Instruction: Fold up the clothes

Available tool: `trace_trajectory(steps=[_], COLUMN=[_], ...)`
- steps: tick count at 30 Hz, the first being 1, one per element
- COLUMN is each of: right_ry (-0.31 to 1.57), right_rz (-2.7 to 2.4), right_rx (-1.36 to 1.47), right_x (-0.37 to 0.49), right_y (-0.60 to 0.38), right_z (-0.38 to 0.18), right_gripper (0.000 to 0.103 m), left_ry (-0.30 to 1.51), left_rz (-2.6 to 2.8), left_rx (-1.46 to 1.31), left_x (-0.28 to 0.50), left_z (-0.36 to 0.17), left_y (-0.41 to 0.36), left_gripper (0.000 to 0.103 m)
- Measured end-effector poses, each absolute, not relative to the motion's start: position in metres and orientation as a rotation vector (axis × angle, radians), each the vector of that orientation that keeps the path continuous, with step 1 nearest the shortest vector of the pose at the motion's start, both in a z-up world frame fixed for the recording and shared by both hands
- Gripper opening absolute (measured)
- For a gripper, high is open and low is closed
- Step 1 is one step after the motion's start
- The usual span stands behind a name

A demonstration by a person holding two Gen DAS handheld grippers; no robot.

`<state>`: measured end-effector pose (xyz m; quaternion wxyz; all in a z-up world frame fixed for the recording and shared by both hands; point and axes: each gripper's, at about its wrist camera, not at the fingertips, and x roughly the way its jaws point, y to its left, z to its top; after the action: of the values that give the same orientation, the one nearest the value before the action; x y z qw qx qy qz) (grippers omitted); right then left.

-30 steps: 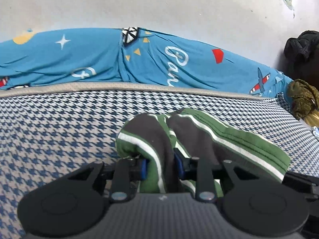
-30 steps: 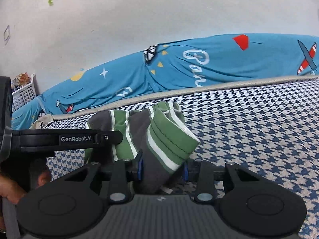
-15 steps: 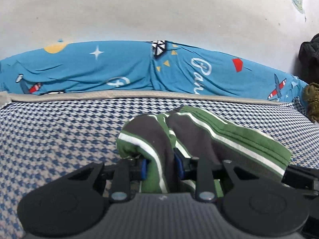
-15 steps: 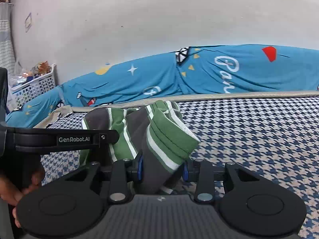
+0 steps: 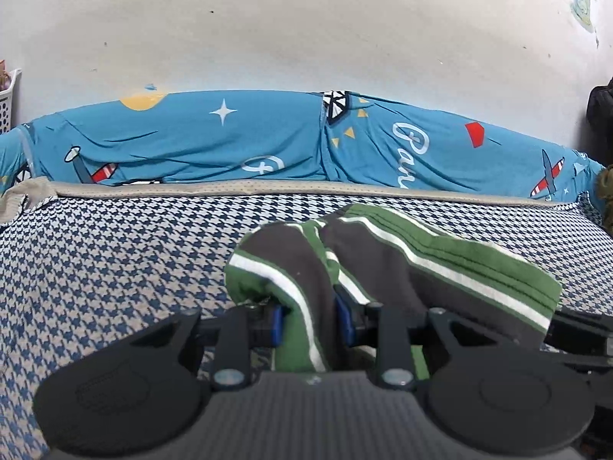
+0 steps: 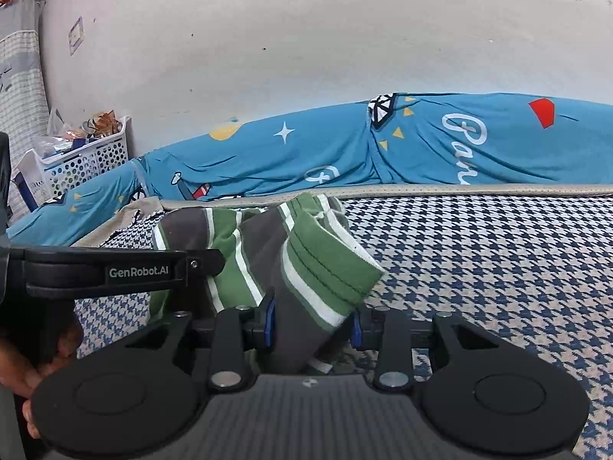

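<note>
A green, grey and white striped garment is bunched and held up over the houndstooth bed cover. My left gripper is shut on one end of it. My right gripper is shut on the other end of the same garment. The left gripper also shows in the right wrist view, close on the left, with the person's hand under it. The cloth hides most of both pairs of fingertips.
A blue printed quilt lies rolled along the wall behind the bed. A white basket with clutter stands at the left. Dark clothes hang at the far right. The houndstooth cover stretches out to the right.
Both grippers have turned or swung leftward with the garment still held; the quilt and wall have shifted right in both views, and the basket has come into view.
</note>
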<state>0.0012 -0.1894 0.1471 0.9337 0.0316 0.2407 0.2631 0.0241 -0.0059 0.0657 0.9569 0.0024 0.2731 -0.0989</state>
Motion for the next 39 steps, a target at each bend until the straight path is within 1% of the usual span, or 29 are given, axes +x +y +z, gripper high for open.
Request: trace_trajectory(steps=[13,22,33,39], right_ry=[0.492,0.468,0.444,0.454], right_rz=[0.557,0.585,0.597,0.565], right_rx=[0.062,0.027,0.027,0.020], right_x=[0.000,0.005,0.027,0.039], right_y=[-0.172,-0.150,-0.131,-0.120], right_z=[0.147,0.153,0.163,0.156], right_gripper=[0.036,0.036,0.036,0.036], left_ry=[0.538,0.506,0.462,0.459], left_rz=[-0.146,-0.095,-0.059,-0.056], left_rx=[-0.006,-0.018,-0.013,0.018], left_x=[0.022,0.027,0.048,0.064], left_z=[0.067,0.079,0.095,0.096], left_y=[0.010,0.028,0.041,0.041], left_gripper=[0.025,0.025,0.025,0.025])
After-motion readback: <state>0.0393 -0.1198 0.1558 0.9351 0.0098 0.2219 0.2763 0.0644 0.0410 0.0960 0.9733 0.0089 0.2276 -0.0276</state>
